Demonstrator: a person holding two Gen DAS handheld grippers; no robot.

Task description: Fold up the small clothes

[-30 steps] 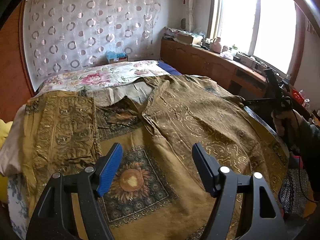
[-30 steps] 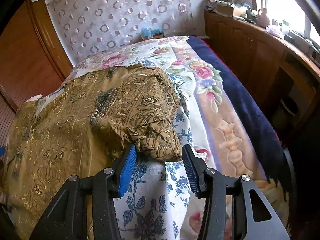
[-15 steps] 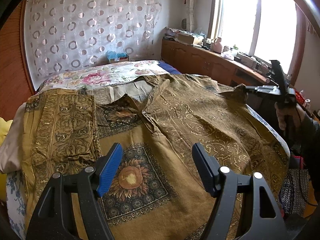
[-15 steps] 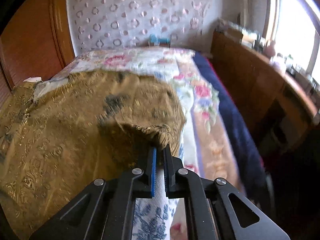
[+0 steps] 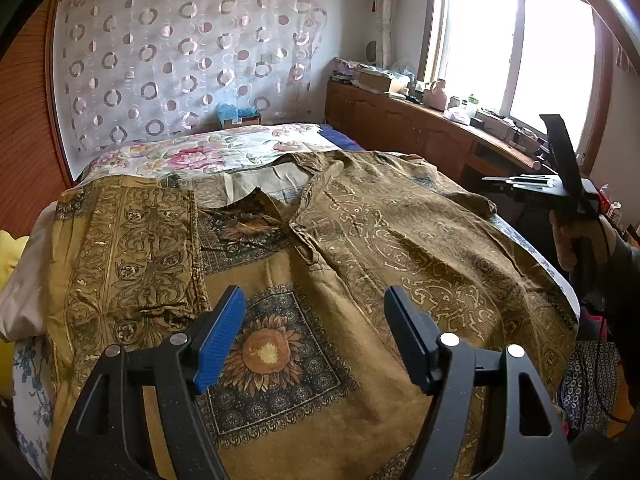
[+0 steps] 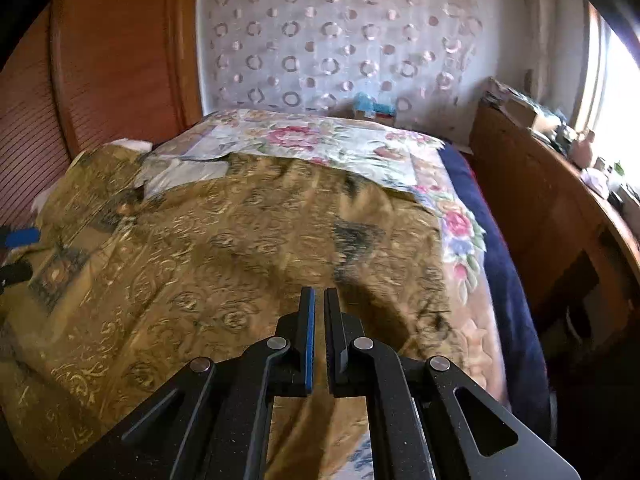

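A golden-brown patterned shirt [image 5: 360, 240] lies spread face up on the bed, its left sleeve [image 5: 132, 248] folded in over the body. My left gripper [image 5: 316, 300] hovers open above the sunflower print near the hem, with nothing between its fingers. My right gripper [image 6: 319, 292] is shut on the end of the right sleeve [image 5: 482, 204] and holds it raised off the bed's right edge. The left wrist view shows that gripper [image 5: 486, 180] side-on in a person's hand [image 5: 572, 240]. The shirt [image 6: 240, 240] looks blurred in the right wrist view.
A floral bedcover [image 5: 224, 152] shows beyond the collar, and a blue blanket [image 6: 504, 260] runs along the bed's right side. A wooden cabinet [image 5: 420, 132] loaded with clutter stands under the window. A yellow cloth [image 5: 8, 248] sits at the left edge.
My right gripper closed on the sleeve end, lifted it off the bed and carried it inward while rolling. The left gripper stayed still and open.
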